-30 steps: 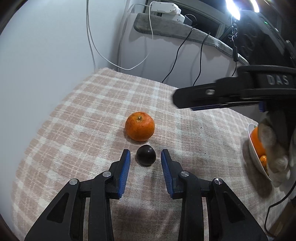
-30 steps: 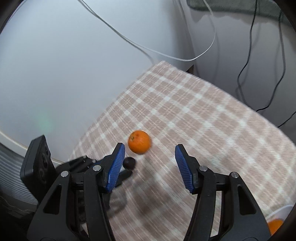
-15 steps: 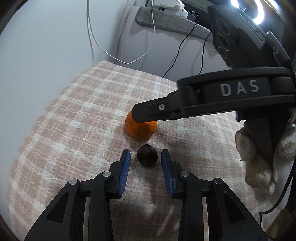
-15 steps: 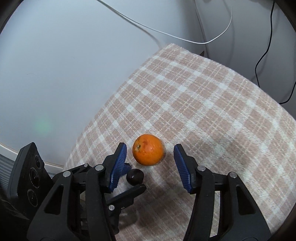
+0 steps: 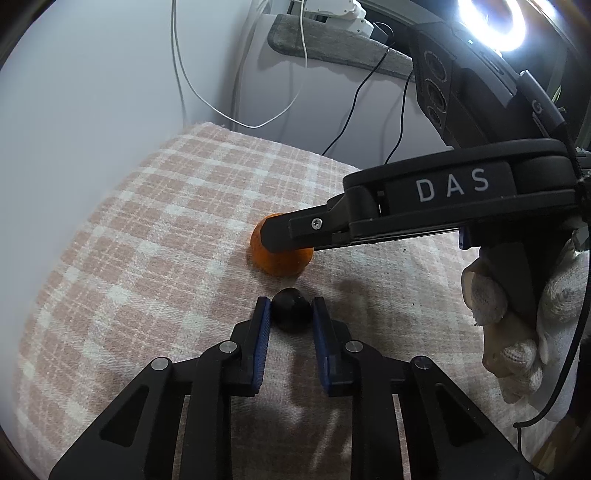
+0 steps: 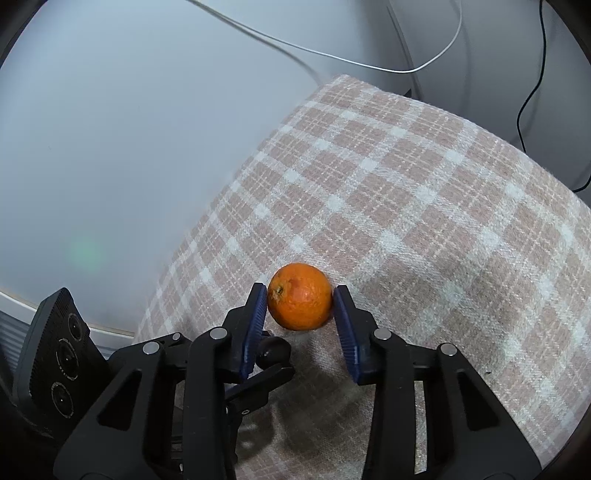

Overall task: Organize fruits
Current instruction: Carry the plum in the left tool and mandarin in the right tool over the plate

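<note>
A small dark round fruit lies on the pink plaid cloth. My left gripper is shut on it, both blue pads touching its sides. Just behind it sits an orange, partly hidden in the left wrist view by the right gripper's finger. In the right wrist view the orange sits between the blue pads of my right gripper, which is shut on it on the cloth. The dark fruit shows below the right gripper's left finger.
A white wall borders the cloth's left edge. White and black cables hang behind the far edge, under a grey shelf. A gloved hand holds the right gripper at the right. A ring light glares at the top right.
My left gripper has closed onto the dark fruit. My right gripper has come down around the orange and closed on it.
</note>
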Demonstrator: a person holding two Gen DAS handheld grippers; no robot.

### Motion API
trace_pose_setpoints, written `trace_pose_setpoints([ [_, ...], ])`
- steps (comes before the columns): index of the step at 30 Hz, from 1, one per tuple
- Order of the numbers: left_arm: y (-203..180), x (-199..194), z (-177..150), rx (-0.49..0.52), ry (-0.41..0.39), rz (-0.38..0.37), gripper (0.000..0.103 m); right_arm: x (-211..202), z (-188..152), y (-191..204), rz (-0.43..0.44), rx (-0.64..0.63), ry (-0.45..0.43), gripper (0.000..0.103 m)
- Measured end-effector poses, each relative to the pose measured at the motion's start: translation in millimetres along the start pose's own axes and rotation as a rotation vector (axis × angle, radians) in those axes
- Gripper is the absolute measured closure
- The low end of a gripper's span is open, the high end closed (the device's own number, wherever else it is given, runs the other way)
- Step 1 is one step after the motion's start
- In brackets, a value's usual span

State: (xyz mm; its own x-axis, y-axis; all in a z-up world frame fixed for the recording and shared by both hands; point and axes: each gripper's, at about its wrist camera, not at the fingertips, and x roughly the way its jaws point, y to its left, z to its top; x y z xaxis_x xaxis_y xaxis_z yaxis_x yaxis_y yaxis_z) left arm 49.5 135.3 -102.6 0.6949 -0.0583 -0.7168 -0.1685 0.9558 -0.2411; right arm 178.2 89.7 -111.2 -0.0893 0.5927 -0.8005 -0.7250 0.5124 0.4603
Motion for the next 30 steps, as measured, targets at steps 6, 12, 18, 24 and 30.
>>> trace_pose_setpoints([
  [6,-3,-8,-2,0.002,-0.013,0.002,0.082,-16,-3,-4,0.0,0.018,-0.032,0.064],
  [12,-6,-20,-1,0.004,-0.04,-0.005,0.083,-43,-15,-9,0.004,0.038,-0.077,0.065],
  [18,-17,-30,0,0.019,-0.068,-0.024,0.083,-72,-34,-14,0.001,0.055,-0.118,0.065],
  [24,-36,-37,3,0.044,-0.089,-0.057,0.083,-108,-53,-12,-0.001,0.05,-0.173,0.065],
  [30,-57,-38,3,0.064,-0.09,-0.109,0.083,-145,-75,-17,-0.017,0.05,-0.222,0.065],
])
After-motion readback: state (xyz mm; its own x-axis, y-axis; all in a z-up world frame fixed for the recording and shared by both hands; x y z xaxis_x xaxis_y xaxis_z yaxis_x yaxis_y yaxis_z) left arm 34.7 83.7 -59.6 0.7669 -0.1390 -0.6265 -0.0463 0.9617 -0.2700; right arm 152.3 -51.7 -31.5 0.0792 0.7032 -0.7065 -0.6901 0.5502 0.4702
